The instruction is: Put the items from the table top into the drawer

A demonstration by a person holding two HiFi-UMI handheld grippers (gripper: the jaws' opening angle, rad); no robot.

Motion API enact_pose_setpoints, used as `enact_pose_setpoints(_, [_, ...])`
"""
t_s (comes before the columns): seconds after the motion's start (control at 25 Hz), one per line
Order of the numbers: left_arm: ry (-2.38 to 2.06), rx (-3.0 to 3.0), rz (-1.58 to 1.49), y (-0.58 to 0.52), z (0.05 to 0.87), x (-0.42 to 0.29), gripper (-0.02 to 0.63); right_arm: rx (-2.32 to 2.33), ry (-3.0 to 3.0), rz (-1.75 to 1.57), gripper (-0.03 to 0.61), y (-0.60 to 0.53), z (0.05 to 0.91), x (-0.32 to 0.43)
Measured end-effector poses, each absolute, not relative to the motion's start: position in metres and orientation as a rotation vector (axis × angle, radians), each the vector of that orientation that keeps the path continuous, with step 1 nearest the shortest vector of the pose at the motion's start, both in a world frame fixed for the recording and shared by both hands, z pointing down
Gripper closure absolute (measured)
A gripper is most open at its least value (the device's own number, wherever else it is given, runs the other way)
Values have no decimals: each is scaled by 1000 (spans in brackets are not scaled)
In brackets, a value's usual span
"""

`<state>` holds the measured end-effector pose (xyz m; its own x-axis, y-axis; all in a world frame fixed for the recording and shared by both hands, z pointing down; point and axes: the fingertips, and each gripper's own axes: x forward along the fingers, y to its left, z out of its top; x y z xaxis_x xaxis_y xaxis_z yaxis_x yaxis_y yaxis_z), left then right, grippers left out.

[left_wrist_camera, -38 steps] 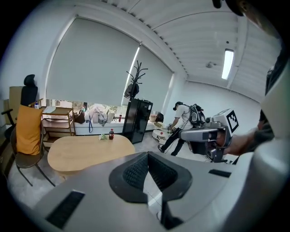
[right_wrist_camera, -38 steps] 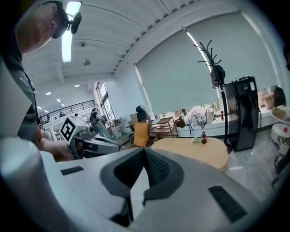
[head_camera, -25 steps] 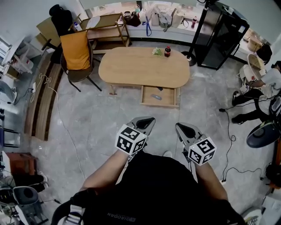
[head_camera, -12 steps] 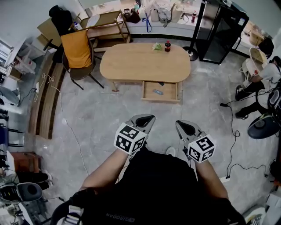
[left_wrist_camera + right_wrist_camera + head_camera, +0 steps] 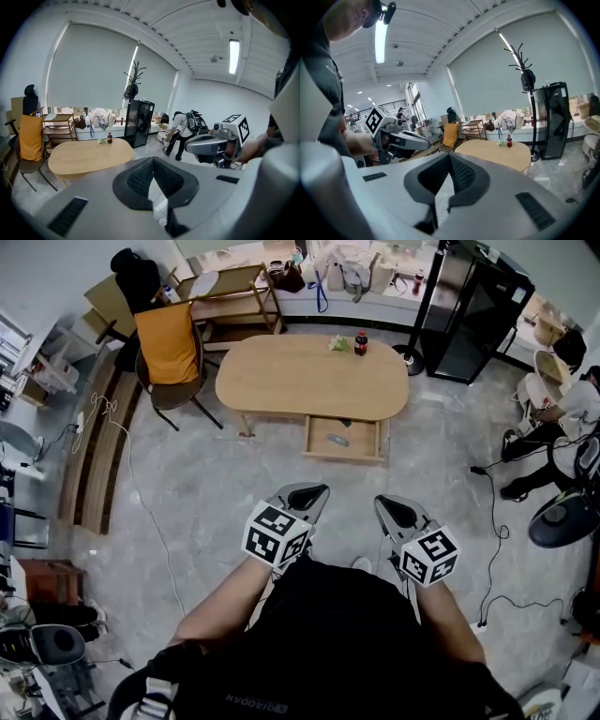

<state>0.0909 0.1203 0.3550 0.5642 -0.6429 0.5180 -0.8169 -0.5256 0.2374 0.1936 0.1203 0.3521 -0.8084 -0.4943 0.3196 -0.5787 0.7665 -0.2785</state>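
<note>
Bottle (image 5: pixel 360 343) on table (image 5: pixel 281 381), red label illegible

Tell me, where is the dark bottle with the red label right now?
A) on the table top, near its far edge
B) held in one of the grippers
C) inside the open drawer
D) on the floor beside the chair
A: in the head view the bottle stands upright on the table near its far edge, beside a small green item, not in the open drawer.
</note>
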Motion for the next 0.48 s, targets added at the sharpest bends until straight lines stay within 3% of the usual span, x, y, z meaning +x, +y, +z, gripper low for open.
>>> enact_pose_setpoints(0.48, [-1165, 2362, 509, 116, 350, 91, 609, 848, -2728, 523, 575, 117, 347, 193])
